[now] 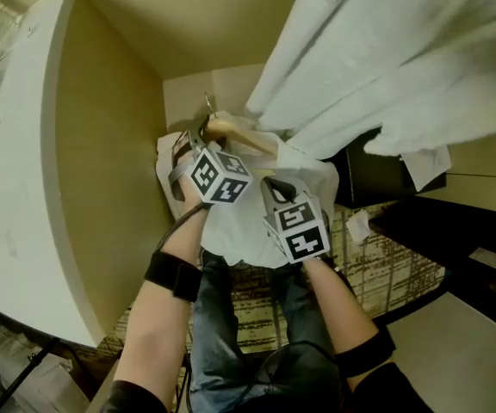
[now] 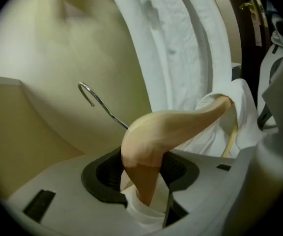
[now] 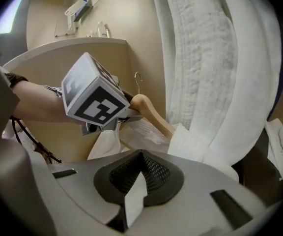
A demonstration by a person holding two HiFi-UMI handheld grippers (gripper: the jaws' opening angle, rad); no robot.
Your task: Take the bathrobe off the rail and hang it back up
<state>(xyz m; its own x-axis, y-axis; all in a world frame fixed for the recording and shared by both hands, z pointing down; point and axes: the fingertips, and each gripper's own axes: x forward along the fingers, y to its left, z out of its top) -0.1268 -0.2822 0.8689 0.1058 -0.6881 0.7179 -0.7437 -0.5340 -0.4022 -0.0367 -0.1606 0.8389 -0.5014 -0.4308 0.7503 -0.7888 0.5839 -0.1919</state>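
A wooden hanger (image 1: 235,132) with a metal hook (image 1: 208,103) is off the rail, low in front of me. White bathrobe cloth (image 1: 231,226) drapes from it. My left gripper (image 1: 198,144) is shut on the hanger (image 2: 176,127) just under its hook (image 2: 90,95), with some white cloth pinched in as well. My right gripper (image 1: 274,186) is shut on a fold of the white cloth (image 3: 134,198), close beside the left one. From the right gripper view the hanger (image 3: 149,111) runs into folded white cloth (image 3: 188,144).
Thick white terry fabric (image 1: 386,58) hangs at the upper right, touching the hanger's far end. A white counter (image 1: 24,144) and beige wall panel lie to the left. A dark cabinet (image 1: 377,179) and patterned carpet (image 1: 394,269) are on the right. My legs are below.
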